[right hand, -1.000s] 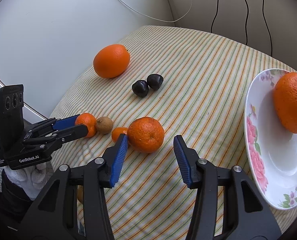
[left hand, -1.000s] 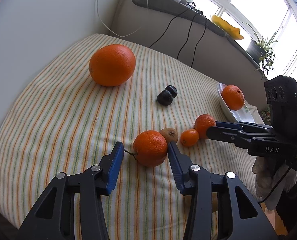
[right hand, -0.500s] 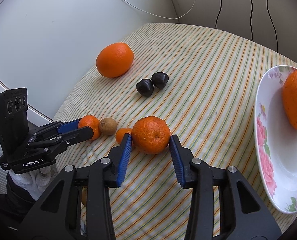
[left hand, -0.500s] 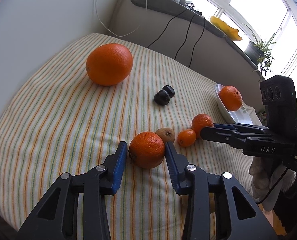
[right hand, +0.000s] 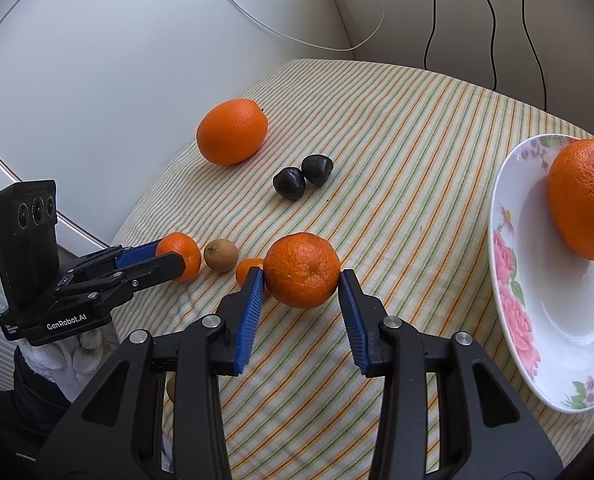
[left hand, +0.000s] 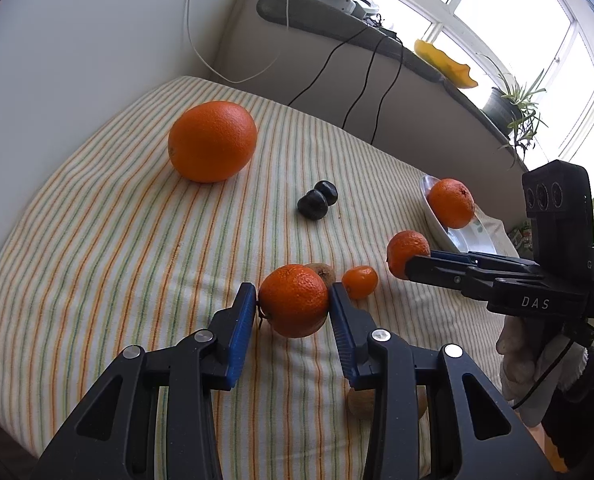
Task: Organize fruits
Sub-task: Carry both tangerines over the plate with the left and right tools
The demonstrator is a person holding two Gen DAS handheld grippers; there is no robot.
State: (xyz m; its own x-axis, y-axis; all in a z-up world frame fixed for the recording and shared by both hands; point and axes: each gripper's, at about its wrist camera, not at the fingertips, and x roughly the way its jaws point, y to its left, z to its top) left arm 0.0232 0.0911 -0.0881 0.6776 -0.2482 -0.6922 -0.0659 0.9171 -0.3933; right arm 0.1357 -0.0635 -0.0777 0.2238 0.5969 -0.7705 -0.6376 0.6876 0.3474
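My left gripper (left hand: pixel 292 300) is shut on a mandarin (left hand: pixel 293 300), its blue pads pressing both sides; it also shows in the right wrist view (right hand: pixel 179 257). My right gripper (right hand: pixel 302 276) is shut on another mandarin (right hand: pixel 302 270), seen from the left wrist view (left hand: pixel 407 248). Between them lie a brown kiwi (right hand: pixel 221 255) and a small tangerine (left hand: pixel 360 281). A large orange (left hand: pixel 212 141) sits at the far left. An orange (right hand: pixel 585 198) rests in the floral plate (right hand: pixel 513 280) on the right.
Two dark plums (right hand: pixel 303 177) lie mid-table on the striped cloth (left hand: pixel 97 248). Another brown fruit (left hand: pixel 361 402) lies partly hidden under my left gripper's right finger. Walls close the far and left sides; cables hang behind the table.
Both grippers closed their fingers onto their mandarins. The left one was wide around its fruit a second ago; the right one moved forward around its fruit.
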